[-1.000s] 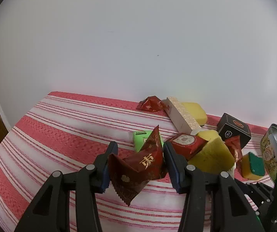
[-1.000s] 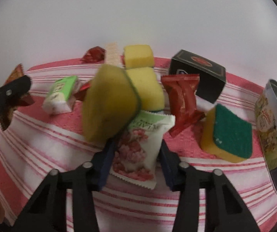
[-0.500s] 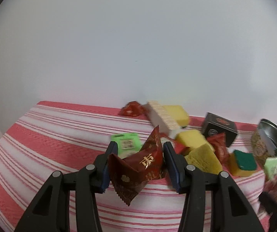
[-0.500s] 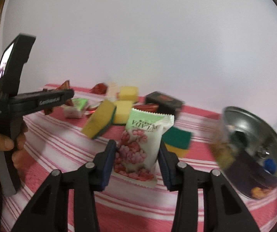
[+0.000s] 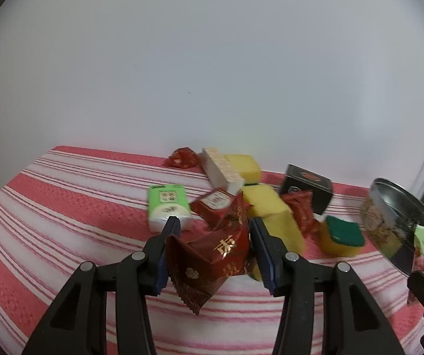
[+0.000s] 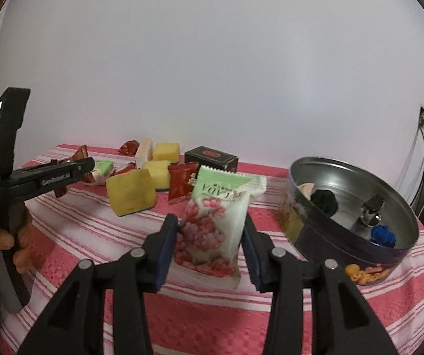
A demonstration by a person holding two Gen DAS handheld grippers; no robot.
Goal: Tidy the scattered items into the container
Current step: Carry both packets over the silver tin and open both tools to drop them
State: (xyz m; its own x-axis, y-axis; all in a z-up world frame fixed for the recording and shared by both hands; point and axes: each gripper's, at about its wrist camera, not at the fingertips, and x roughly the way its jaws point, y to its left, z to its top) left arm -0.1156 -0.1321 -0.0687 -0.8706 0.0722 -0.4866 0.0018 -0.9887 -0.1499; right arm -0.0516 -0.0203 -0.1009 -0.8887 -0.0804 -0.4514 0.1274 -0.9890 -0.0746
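Snacks fill both grippers. The left gripper (image 5: 213,238) pinches a dark red foil packet (image 5: 212,251) with gold lettering between its blue pads, held above the red-striped tablecloth (image 5: 64,213). The right gripper (image 6: 210,236) clamps a white and green candy bag (image 6: 215,222) (pink sweets printed on it) just left of the round metal tin (image 6: 345,254), which already holds a few small things. Yellow sponges (image 6: 130,192), a black box (image 6: 212,157) and red sachets (image 6: 181,181) lie scattered behind, near the wall.

Snack packet (image 6: 212,224) in right claw (image 6: 210,230)
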